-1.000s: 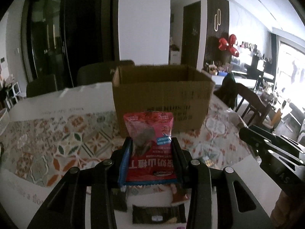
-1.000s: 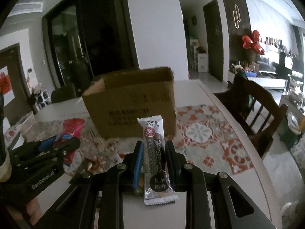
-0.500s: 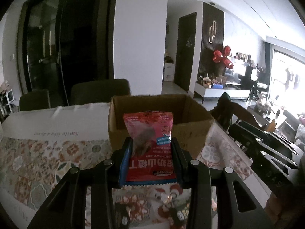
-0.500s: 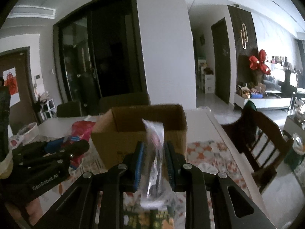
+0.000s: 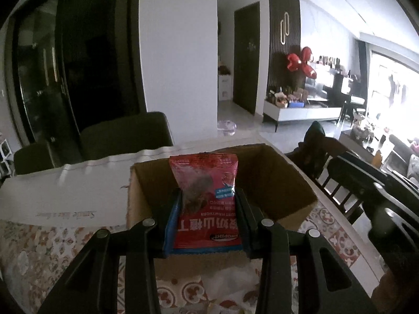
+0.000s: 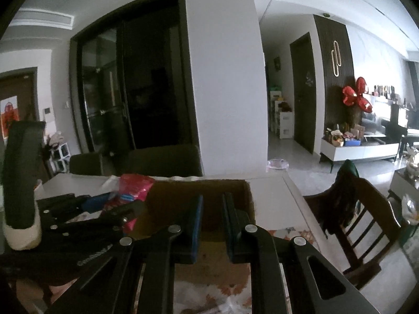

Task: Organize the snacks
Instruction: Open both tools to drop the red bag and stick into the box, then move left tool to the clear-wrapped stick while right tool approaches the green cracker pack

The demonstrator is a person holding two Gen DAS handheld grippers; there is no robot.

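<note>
The red snack bag is squeezed between the left gripper pads above the open cardboard box, while the right gripper is closed with nothing held.

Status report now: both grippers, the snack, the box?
Left gripper shut on red snack packet, above open cardboard box. Right gripper shut, fingers empty. Nothing in the way.

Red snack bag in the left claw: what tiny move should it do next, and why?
Probably open the left claw and let go. It pinches the red snack bag, whose top seems to hang over the open top of the cardboard box, so the bag should drop inside.
</note>
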